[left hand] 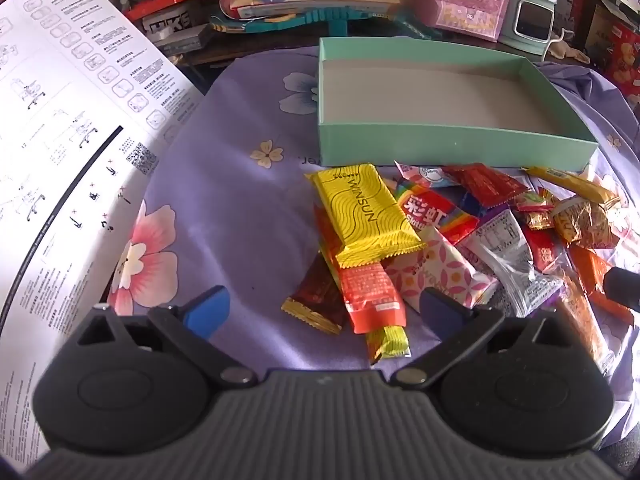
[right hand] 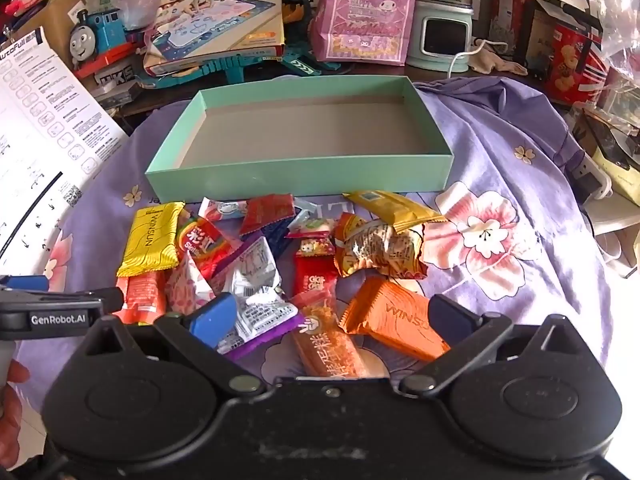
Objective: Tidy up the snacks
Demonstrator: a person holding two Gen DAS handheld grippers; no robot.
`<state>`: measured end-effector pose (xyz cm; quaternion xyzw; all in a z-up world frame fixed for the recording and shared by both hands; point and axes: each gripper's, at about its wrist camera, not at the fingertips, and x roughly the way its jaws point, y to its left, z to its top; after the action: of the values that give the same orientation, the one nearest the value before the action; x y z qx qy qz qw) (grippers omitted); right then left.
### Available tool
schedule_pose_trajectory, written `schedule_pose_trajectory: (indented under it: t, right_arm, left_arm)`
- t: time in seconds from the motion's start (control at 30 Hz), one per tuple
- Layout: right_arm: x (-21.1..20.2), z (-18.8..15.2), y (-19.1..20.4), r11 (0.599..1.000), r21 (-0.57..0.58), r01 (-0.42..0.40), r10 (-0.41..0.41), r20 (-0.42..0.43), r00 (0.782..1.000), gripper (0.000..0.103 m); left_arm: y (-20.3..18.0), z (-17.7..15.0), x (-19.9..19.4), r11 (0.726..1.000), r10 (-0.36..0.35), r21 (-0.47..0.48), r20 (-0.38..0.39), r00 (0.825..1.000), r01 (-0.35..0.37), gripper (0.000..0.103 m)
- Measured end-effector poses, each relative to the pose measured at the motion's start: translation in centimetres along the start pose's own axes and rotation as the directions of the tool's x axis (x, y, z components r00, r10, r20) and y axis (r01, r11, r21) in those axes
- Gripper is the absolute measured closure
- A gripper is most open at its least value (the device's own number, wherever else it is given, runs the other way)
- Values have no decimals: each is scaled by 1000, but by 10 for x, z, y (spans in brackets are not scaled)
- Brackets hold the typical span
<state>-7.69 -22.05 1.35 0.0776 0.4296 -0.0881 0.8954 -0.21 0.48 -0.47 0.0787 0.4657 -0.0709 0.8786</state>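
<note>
A heap of wrapped snacks [right hand: 272,264] is seen in the middle of the right wrist view, spread on a purple flowered cloth [right hand: 500,152]. Just above the heap, toward the upper centre of the frame, a shallow mint-green box [right hand: 296,180] is set on the same cloth, with nothing visible inside it. In the left wrist view the box [left hand: 452,148] is placed in the upper right and the snacks [left hand: 460,232] in the right half of the frame.

A yellow packet [left hand: 366,216] is laid on top at the left edge of the heap, overlapping a red-orange packet [left hand: 372,296]. An orange packet [right hand: 396,324] is found at the lower right of the heap in the right wrist view.

The left gripper [left hand: 324,312] is held spread wide at the bottom of its frame, with nothing between its blue fingertips [left hand: 208,312]; the red-orange packet is seen in the gap between them. The right gripper [right hand: 332,320] is likewise spread wide and grasps nothing, its fingertips [right hand: 212,320] hanging over the near edge of the heap.

A white instruction sheet [left hand: 60,120] is seen at the left of the frame, and a toy train [right hand: 96,44] among clutter at the upper left.
</note>
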Motion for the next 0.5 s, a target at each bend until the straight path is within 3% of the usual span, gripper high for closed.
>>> schedule_pose_trajectory:
  t: [0.5]
  right_arm:
    - [-2, -2, 3, 1000, 11, 0, 0, -10, 1000, 0]
  left_arm:
    - [-2, -3, -2, 1000, 1, 16, -6, 1000, -1, 0]
